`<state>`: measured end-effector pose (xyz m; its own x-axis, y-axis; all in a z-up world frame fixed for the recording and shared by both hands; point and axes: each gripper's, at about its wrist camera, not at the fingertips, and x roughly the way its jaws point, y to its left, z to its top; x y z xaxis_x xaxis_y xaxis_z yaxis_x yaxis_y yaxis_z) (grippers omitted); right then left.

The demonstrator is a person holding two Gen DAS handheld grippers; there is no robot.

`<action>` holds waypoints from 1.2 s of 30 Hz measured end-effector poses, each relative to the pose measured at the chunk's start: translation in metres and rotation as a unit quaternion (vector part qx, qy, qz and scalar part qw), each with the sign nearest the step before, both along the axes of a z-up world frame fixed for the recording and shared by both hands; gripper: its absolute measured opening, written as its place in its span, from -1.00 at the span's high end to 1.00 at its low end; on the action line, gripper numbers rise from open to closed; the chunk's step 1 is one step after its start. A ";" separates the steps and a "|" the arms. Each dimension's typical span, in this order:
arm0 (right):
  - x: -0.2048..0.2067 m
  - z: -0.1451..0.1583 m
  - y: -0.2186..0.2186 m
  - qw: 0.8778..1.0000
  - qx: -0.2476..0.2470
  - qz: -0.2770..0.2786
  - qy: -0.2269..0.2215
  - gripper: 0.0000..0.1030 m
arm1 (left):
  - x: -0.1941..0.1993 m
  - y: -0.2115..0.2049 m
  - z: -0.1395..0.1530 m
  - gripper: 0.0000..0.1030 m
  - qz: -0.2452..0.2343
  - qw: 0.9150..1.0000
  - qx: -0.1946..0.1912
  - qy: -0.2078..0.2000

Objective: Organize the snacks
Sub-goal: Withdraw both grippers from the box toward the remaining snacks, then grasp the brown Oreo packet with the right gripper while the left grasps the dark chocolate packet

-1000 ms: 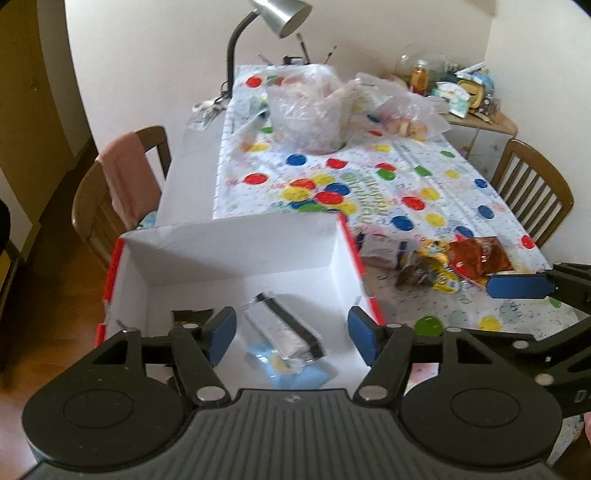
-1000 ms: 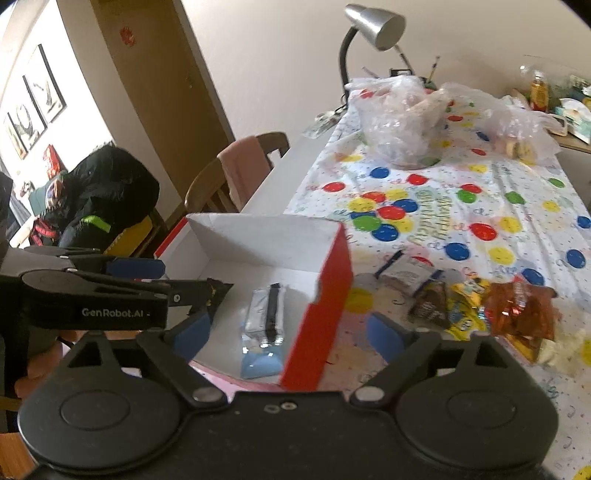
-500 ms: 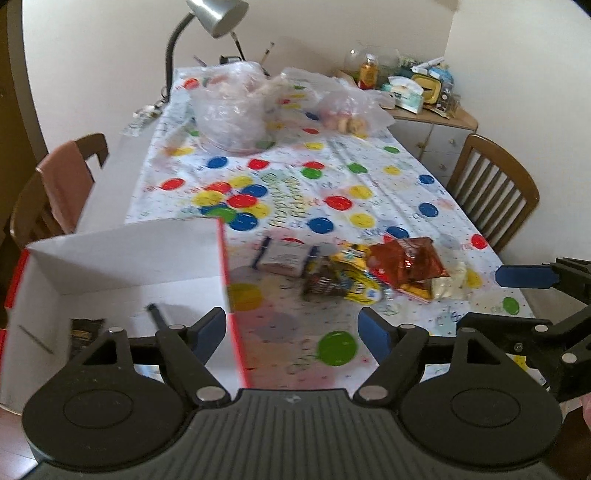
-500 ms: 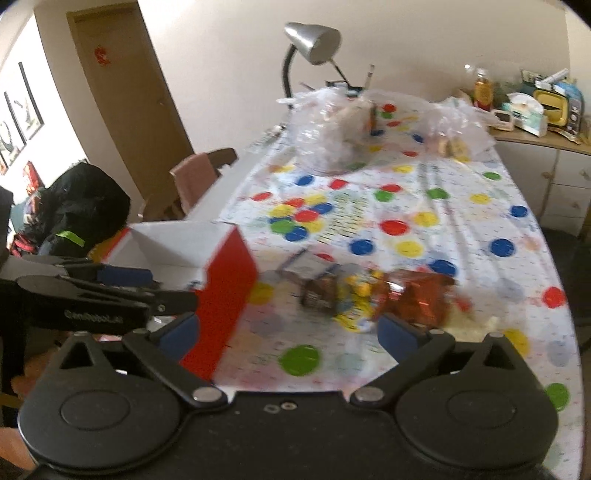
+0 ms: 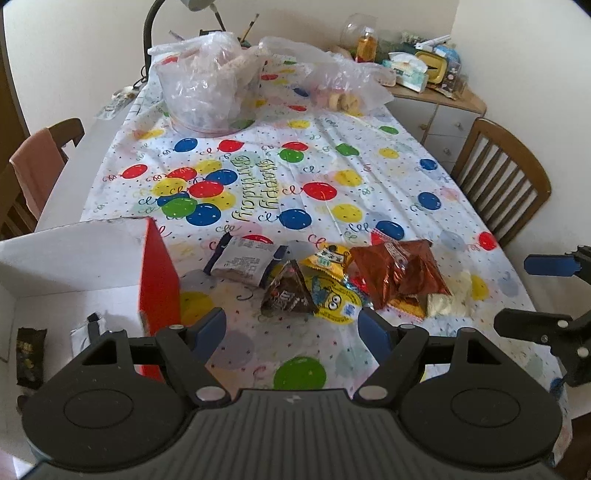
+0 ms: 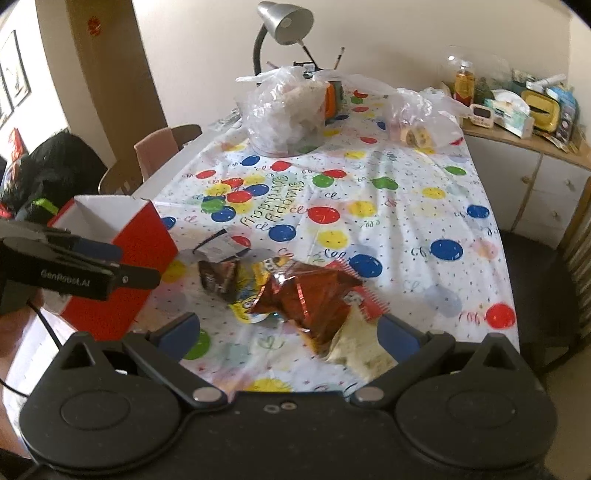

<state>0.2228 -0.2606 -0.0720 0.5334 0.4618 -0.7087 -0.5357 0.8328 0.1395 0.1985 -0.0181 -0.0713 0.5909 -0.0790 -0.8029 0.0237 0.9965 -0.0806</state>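
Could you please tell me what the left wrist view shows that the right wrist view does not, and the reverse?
Only the left wrist view looks into the box: a dark packet and a white packet lie on its floor. It also shows a slatted chair.

Only the right wrist view shows the lamp head, a door and a black jacket on a chair.

Both show the snack pile: red foil bag, yellow packet, brown packet. Each hand-held gripper, left and right, is open and empty.
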 end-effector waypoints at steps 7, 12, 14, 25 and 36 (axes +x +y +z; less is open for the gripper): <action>0.032 -0.016 0.012 0.997 -0.040 0.064 -0.010 -0.99 | 0.036 -0.007 -0.022 -0.52 0.014 1.000 0.006 0.024; 0.055 -0.026 0.029 0.987 -0.088 0.131 -0.021 -0.98 | 0.061 -0.005 -0.037 -0.52 0.032 0.998 -0.003 0.051; 0.064 -0.032 0.035 0.983 -0.100 0.153 -0.018 -0.97 | 0.070 -0.003 -0.043 -0.52 0.039 0.997 -0.011 0.063; 0.090 -0.064 0.066 0.961 -0.145 0.236 -0.015 -0.83 | 0.108 0.005 -0.081 -0.52 0.073 0.987 -0.040 0.135; 0.092 -0.077 0.062 0.965 -0.124 0.230 0.010 -0.31 | 0.115 0.006 -0.099 -0.46 0.084 0.983 -0.043 0.160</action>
<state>0.3143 -0.1984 -0.1486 0.2971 0.4614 -0.8360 -0.8561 0.5165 -0.0192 0.3138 -0.0120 -0.1704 0.3189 -0.0780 -0.9446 -0.1808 0.9733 -0.1414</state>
